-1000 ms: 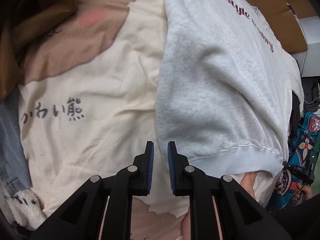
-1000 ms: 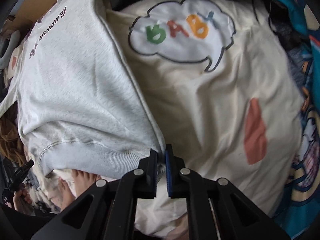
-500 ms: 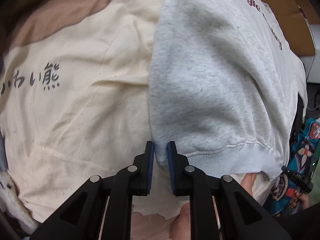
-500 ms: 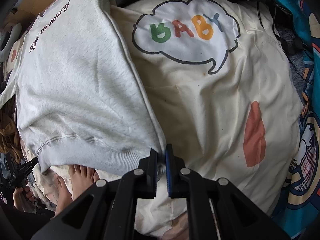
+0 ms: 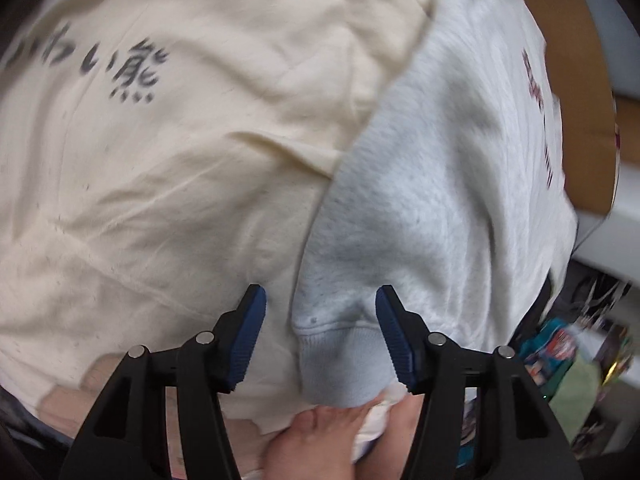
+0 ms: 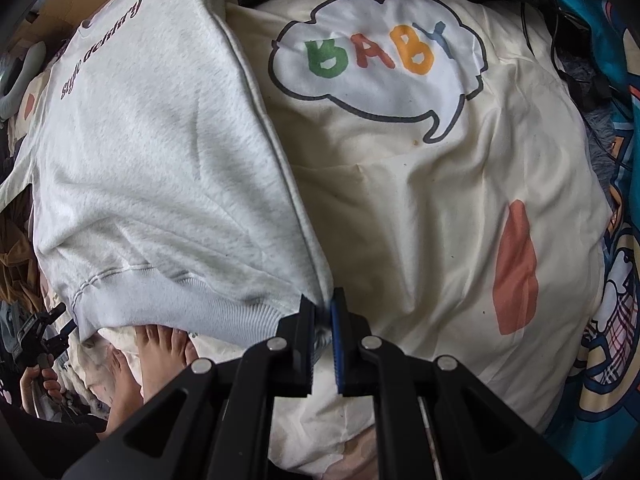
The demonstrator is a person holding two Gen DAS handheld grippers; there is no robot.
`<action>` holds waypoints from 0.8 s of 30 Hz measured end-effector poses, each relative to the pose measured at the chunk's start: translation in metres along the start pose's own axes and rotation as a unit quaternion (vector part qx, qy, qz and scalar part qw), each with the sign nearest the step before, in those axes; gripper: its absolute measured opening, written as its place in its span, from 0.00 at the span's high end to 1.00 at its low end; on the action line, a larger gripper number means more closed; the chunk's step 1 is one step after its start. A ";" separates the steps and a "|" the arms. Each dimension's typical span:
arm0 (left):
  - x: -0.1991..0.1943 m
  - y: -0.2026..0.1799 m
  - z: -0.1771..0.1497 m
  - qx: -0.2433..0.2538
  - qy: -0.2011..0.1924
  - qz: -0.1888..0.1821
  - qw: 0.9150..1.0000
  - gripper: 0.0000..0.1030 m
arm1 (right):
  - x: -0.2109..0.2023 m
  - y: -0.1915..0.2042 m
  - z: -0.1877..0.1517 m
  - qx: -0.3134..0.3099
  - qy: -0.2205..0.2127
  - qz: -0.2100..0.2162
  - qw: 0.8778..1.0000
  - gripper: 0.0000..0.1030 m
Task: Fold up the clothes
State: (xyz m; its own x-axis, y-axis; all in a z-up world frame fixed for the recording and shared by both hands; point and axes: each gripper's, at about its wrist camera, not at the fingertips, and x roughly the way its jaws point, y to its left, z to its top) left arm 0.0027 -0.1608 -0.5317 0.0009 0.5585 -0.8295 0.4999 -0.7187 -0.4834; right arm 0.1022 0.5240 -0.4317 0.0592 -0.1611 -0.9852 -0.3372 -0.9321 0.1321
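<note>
Grey sweatshirt lies on a cream blanket, held at one hem corner.

The sweatshirt (image 6: 160,184) is spread flat on the cream blanket (image 6: 420,220), with its ribbed hem toward the person's bare feet (image 6: 160,356). The right gripper (image 6: 323,320) has its jaws pressed together on the hem corner of the sweatshirt, at the edge next to the "BABY" cloud print (image 6: 380,60). The left gripper (image 5: 318,336) has just been opening its jaws; they now stand spread on both sides of the other hem corner (image 5: 340,360), and the blue pads (image 5: 246,340) do not touch the cloth. A brown cardboard box (image 5: 576,80) lies behind the sweatshirt.
</note>
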 end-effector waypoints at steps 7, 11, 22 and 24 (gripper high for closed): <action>0.000 0.008 -0.003 -0.030 0.019 -0.025 0.999 0.47 | 0.000 -0.006 -0.003 0.002 0.000 0.003 1.000 0.94; -0.006 0.010 0.007 -0.040 0.020 -0.025 0.999 0.47 | 0.002 -0.007 -0.003 0.003 0.001 0.004 1.000 0.94; -0.070 0.019 0.010 -0.058 0.012 -0.078 0.995 0.77 | 0.003 -0.011 -0.003 0.006 -0.001 0.009 1.000 0.94; -0.074 0.009 0.005 -0.046 0.012 -0.088 0.995 0.77 | 0.004 -0.010 -0.004 0.006 -0.002 0.011 1.000 0.94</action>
State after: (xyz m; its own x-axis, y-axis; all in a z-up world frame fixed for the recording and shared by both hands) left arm 0.0031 -0.2111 -0.4758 -0.0745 0.6832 -0.7264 0.5709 -0.5680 -0.5928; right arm 0.1095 0.5310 -0.4363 0.0483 -0.1813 -0.9822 -0.3503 -0.9240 0.1533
